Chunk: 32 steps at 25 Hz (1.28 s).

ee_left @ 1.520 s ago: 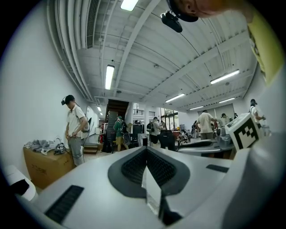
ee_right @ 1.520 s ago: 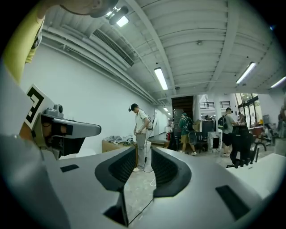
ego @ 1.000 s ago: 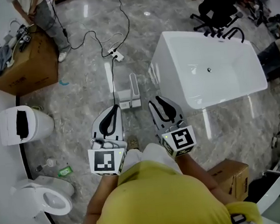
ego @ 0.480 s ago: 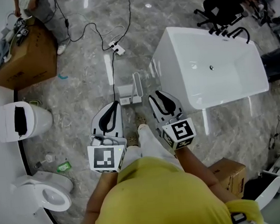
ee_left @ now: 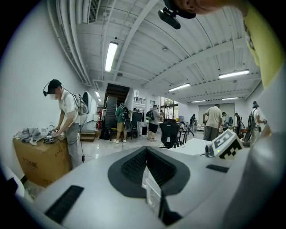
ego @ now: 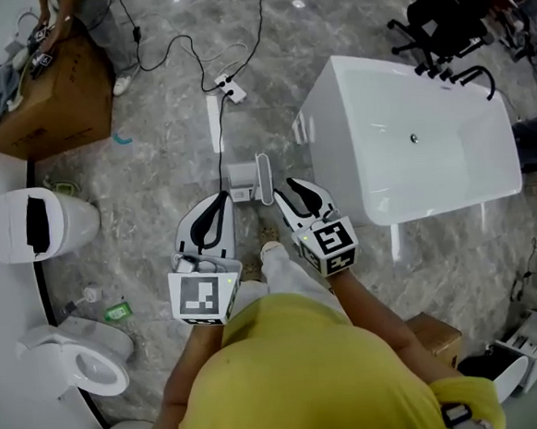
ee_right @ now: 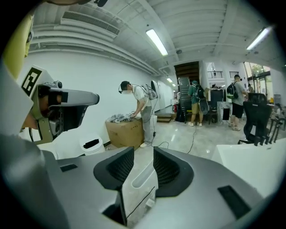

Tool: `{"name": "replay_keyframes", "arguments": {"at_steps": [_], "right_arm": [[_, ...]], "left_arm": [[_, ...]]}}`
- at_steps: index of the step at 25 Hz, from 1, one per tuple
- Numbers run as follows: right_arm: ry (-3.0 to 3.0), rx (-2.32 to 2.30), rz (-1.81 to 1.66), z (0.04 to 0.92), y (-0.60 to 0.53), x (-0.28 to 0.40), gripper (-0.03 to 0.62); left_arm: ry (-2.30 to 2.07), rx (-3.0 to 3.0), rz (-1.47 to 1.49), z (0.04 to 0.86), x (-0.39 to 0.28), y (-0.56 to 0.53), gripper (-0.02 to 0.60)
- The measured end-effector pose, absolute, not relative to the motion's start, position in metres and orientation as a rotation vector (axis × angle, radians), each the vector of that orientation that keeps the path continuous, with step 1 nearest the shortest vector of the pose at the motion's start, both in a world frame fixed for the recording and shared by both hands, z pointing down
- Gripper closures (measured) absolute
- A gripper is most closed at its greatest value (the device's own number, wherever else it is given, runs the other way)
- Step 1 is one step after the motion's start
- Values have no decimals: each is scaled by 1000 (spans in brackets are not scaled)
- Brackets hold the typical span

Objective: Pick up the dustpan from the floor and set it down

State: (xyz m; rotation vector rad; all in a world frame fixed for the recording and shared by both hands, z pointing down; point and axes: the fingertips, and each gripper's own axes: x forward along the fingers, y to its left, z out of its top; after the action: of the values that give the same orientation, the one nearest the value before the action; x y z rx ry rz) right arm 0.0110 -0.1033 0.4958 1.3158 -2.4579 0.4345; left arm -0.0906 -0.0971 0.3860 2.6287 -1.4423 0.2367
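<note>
**Head view.** The white dustpan [ego: 241, 179] stands on the grey marble floor [ego: 153, 153] near the left end of the white bathtub [ego: 410, 133], with its long handle [ego: 263, 174] upright. The right gripper [ego: 283, 187], between dustpan and bathtub, has narrowly parted jaws that have just been opening. The handle shows through the gap, just ahead of the pads. The left gripper [ego: 216, 202], farther from the bathtub, has its jaws closed together on nothing.

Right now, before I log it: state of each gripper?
Left gripper: shut, nothing in it.
Right gripper: open, jaws have just been opening; dustpan handle shows through the gap, pads not pressing on it.
</note>
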Motion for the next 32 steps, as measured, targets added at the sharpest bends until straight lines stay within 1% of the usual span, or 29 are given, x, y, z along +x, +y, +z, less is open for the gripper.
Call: {"name": "replay_keyframes", "arguments": {"at_steps": [5, 9, 17, 20, 25, 28, 30, 32], "right_arm": [[-2464, 1203, 575, 530, -122, 10, 416], [-2475, 1090, 735, 557, -130, 7, 405], [-2452, 810, 1171, 597, -129, -4, 311], [-2424, 730, 1378, 609, -129, -11, 290], [-2400, 577, 1660, 622, -133, -28, 289], [-2415, 505, 1761, 619, -137, -38, 290], [-2424, 474, 1789, 622, -139, -40, 308], [-2441, 439, 1808, 625, -139, -42, 338]], "left_arm": [[-1455, 2598, 276, 397, -80, -120, 580], [-1482, 2565, 307, 406, -75, -135, 580], [-1532, 2510, 361, 419, -65, -151, 580], [-1528, 2503, 377, 419, -63, -153, 580], [-1499, 2505, 382, 420, -63, -158, 580], [-1470, 2512, 389, 421, -63, -160, 580], [-1451, 2525, 396, 420, -63, -163, 580], [-1436, 2534, 400, 421, -64, -166, 580]]}}
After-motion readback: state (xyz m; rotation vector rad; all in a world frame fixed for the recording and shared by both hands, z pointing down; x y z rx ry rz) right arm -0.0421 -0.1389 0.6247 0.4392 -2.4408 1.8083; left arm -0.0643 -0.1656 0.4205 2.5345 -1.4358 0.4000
